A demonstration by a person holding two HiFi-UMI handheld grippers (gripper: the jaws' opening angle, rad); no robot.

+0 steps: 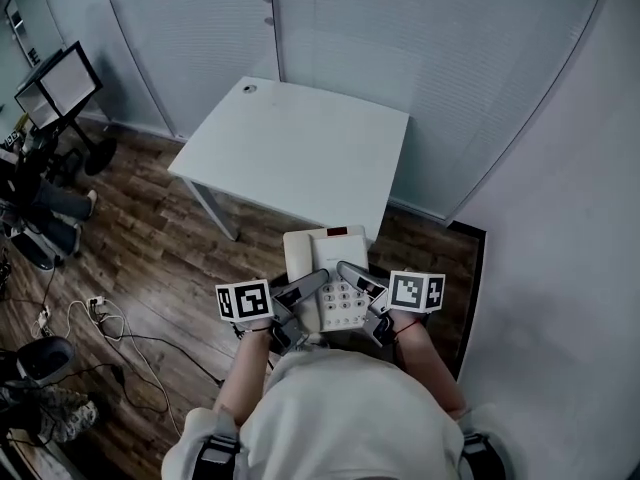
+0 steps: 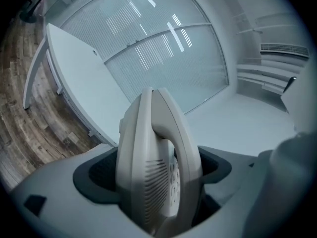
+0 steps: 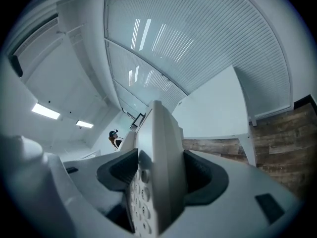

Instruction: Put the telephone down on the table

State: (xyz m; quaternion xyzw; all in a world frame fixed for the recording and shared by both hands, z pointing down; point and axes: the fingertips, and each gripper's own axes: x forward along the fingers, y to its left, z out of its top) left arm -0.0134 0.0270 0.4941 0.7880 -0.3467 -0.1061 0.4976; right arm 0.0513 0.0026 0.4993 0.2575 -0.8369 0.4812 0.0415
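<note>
Telephone [image 1: 328, 276] held short of white table [image 1: 300, 153].

Your white square table [image 1: 300, 158] stands on thin white legs on the dark wood-plank floor [image 1: 150, 248], with a small round cable grommet [image 1: 249, 89] set in its far left corner. Off to your left, some loose white cables [image 1: 105, 320] lie on that floor.

The telephone [image 1: 322, 252] sits clamped between the left claw [image 1: 304, 288], on its left edge, and the right claw [image 1: 352, 276], on its right; the tabletop [image 1: 300, 148] lies ahead of both, floor [image 1: 150, 258] beneath.
</note>
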